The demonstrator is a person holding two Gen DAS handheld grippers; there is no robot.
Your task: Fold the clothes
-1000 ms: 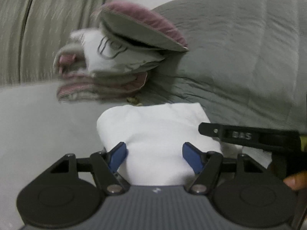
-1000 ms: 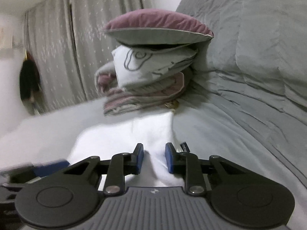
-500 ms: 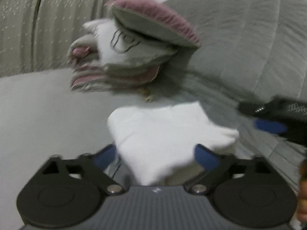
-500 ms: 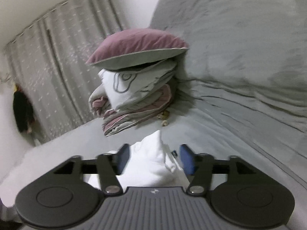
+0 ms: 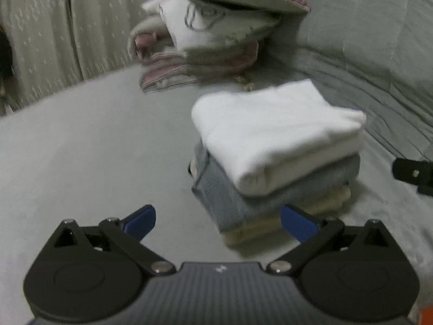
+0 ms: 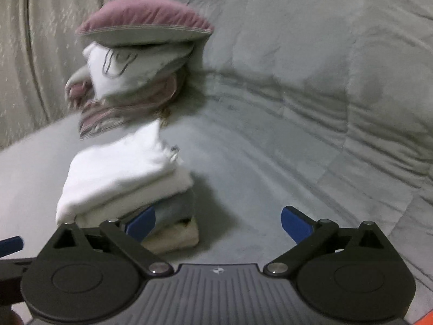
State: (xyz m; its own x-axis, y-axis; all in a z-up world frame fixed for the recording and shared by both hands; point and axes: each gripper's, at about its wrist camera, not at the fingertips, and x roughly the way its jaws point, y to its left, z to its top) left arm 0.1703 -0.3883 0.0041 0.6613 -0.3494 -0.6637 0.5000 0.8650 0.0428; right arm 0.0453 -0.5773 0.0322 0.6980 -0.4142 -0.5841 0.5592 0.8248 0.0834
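Observation:
A folded white garment (image 5: pixel 273 132) (image 6: pixel 121 173) lies on top of a small stack, over a folded grey piece (image 5: pixel 243 197) and a cream one (image 5: pixel 270 224) at the bottom. The stack rests on the grey bed sheet (image 5: pixel 94 149). My left gripper (image 5: pixel 219 220) is open, drawn back from the stack, with only the stack's near corner showing between its fingers. My right gripper (image 6: pixel 217 222) has its jaws still opening; the stack lies beside its left finger (image 6: pixel 140 222), and no cloth is between the pads.
Behind the stack sits a pile of bedding (image 5: pixel 205 43) (image 6: pixel 127 81) topped by a mauve pillow (image 6: pixel 143 21). A grey quilt (image 6: pixel 324 81) rises at the right. Curtains (image 5: pixel 54 27) hang at the back left. The other gripper's tip (image 5: pixel 414 173) shows at the right edge.
Both grippers let go of the white garment, opened wide and pulled back and up. The garment now lies on the stack, whose grey and cream layers have come into view.

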